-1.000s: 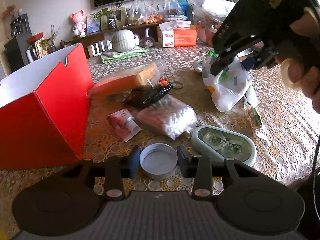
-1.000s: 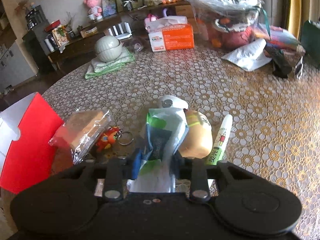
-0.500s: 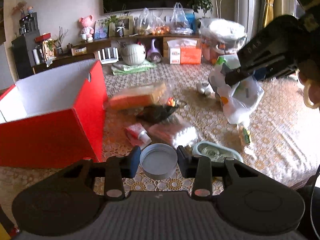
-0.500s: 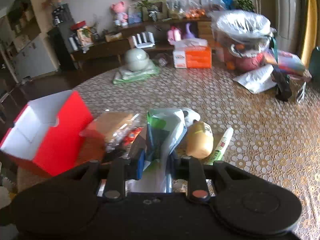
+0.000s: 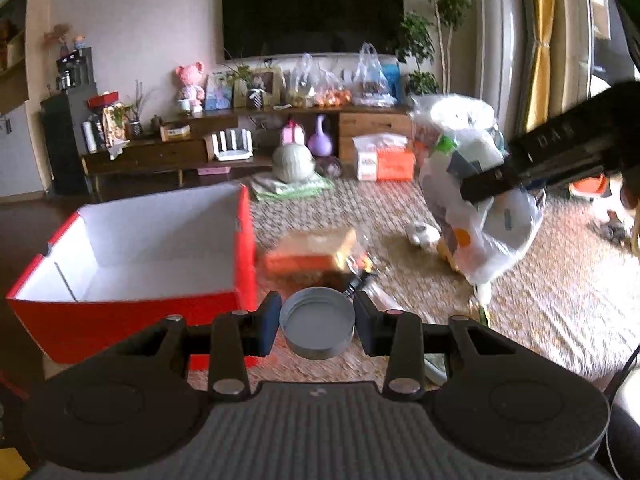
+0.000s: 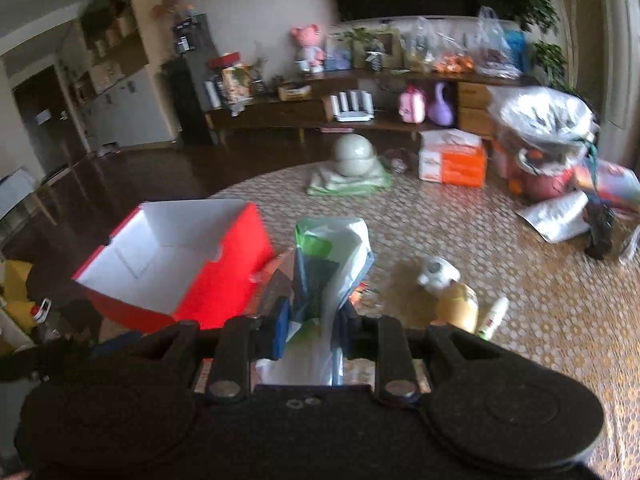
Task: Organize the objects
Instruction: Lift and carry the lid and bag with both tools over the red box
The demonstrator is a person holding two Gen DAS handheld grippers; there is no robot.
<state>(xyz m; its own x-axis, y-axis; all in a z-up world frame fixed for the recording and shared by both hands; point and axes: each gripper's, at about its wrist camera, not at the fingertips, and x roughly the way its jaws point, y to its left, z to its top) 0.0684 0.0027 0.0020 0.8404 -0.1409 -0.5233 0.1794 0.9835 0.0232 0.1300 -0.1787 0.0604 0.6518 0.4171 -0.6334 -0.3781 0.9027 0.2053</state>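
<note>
Since the earlier frames both hand-held grippers have been raised well above the tabletop (image 6: pixel 460 216), so that the open top and white inside of the red box (image 5: pixel 132 248) are now seen from above where only its red side was seen before. The cotton pack and tape dispenser seen a second ago near the lid are no longer in the left wrist view, and both views are blurred by motion.

The left hand-held gripper (image 5: pixel 317 322) is held level, pointing across the tabletop, just right of the box's near right corner. Its fingers are closed on a round grey lid (image 5: pixel 317 322), one blue pad (image 5: pixel 269 322) pressed against each side of the rim, the hollow side facing the camera.

The right hand-held gripper (image 6: pixel 310 326) is held high to the right of the box and tilted down toward the tabletop. It is clamped on a white plastic bag (image 6: pixel 328 256) with green print, which stands up between the pads and, in the left wrist view, hangs clear of the tabletop below the gripper.

Right of the box, on the tabletop, a wrapped orange packet (image 5: pixel 310 254) lies closest; farther right lie a yellow bottle (image 6: pixel 458 306) and a white tube (image 6: pixel 494 316), side by side. An orange tissue box (image 6: pixel 452 160) stands well beyond the red box, near the far edge.
</note>
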